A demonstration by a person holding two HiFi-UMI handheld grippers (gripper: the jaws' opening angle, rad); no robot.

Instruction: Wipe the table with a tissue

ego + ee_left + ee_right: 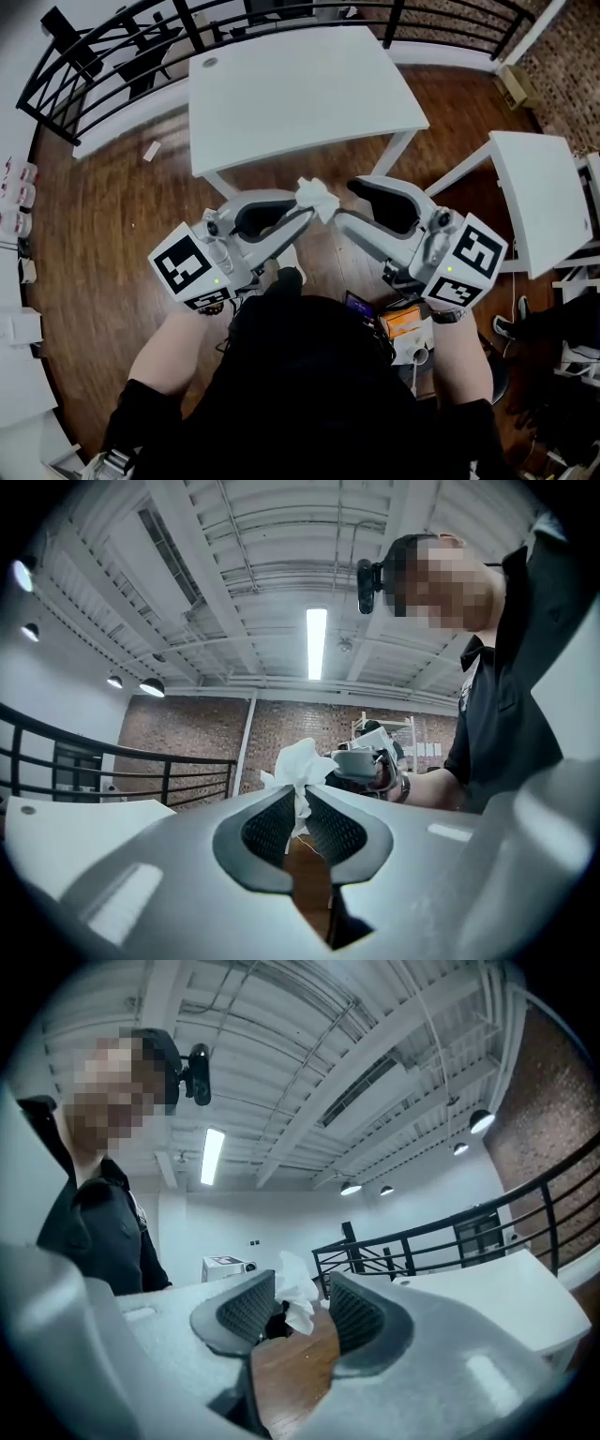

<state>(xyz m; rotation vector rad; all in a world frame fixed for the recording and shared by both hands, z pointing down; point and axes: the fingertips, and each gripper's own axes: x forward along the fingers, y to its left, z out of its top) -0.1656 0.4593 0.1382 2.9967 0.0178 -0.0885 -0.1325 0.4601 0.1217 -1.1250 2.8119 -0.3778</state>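
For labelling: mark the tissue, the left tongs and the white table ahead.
tissue (319,197), head view, crumpled middle.
left tongs (307,205), head view, between the tips.
white table (300,94), head view, bare top.

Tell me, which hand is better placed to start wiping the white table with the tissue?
Left. The left tongs are shut on the tissue; the right tongs stand open, not gripping it. The table lies ahead of both.

No legible text, label or number anywhere.
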